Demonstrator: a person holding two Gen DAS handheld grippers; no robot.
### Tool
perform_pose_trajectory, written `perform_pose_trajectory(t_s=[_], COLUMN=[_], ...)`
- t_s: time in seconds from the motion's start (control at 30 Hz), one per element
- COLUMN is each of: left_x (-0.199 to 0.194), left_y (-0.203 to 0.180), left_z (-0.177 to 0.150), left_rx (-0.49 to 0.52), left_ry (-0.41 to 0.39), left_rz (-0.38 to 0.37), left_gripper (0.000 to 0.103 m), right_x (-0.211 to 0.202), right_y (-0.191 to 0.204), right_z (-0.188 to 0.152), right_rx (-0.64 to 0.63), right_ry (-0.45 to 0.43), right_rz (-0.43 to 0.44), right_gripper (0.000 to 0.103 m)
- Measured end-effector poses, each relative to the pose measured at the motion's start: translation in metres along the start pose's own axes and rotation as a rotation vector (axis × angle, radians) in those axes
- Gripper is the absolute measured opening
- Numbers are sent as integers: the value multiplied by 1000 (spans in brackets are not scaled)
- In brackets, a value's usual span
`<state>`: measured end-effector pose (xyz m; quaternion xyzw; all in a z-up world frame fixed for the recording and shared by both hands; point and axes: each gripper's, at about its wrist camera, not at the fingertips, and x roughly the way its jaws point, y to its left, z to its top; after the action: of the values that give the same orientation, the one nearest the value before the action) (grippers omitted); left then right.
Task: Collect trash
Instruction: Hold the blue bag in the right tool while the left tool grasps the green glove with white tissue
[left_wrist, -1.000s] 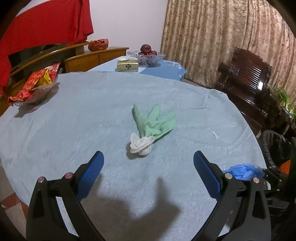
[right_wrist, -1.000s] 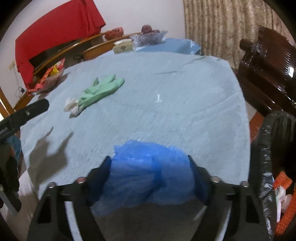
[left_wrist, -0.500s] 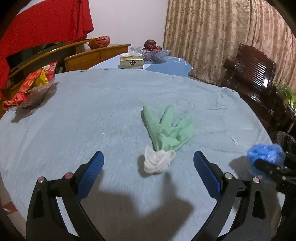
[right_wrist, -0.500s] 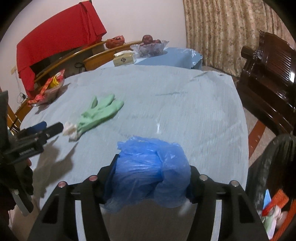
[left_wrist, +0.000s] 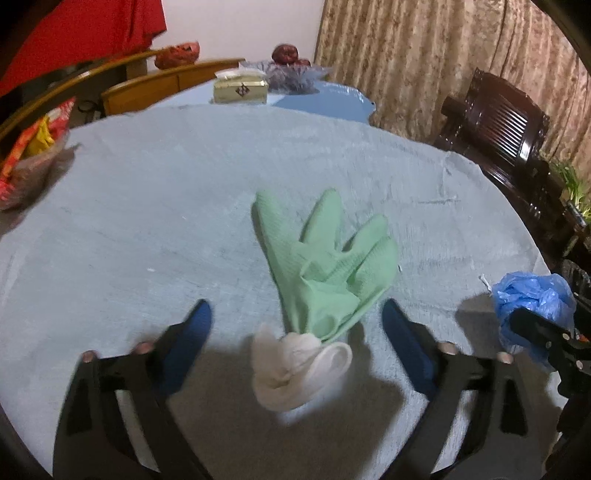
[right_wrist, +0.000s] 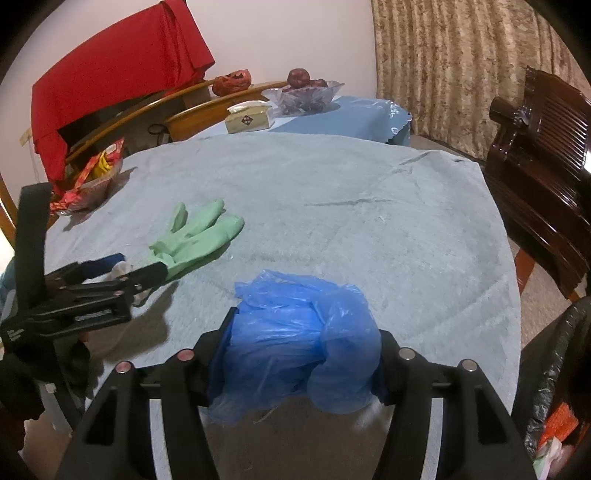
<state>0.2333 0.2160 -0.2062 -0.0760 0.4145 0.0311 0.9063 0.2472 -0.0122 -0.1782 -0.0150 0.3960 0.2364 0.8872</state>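
left tool (left_wrist: 295, 325) closing around a green glove (left_wrist: 325, 266), right tool (right_wrist: 301, 347) pinching a blue plastic bag (right_wrist: 295, 332)
the glove is lying on the surface (left_wrist: 147, 206), its white cuff sitting between the narrowing jaws, untouched; the crumpled bag is being held above the surface's near edge.

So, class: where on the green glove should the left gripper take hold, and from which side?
Grip the bunched white cuff, coming from the near, wrist end. It stands raised off the cloth, while the green glove fingers lie flat. The left gripper, jaws closing, already straddles it.
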Motion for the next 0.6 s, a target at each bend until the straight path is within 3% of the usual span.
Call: perform_pose_trajectory(t_s=[0.07, 0.17, 0.27, 0.6], left_x=[6, 5, 1, -53], left_y=[0, -6, -10, -29], left_z=[-2, -3, -3, 6], left_rx=[-12, -1, 0, -11], left_ry=[31, 32, 29, -84], left_rz=[-27, -60, -63, -72], left_gripper=[73, 47, 34, 29], right_x=[0, 0, -2, -30], right_y=[1, -1, -1, -3], right_z=[0, -1, -1, 11], right_rx=[2, 8, 14, 32], right_ry=[1, 2, 1, -50], right_rz=[1, 1, 1, 5], right_gripper=[60, 60, 60, 60])
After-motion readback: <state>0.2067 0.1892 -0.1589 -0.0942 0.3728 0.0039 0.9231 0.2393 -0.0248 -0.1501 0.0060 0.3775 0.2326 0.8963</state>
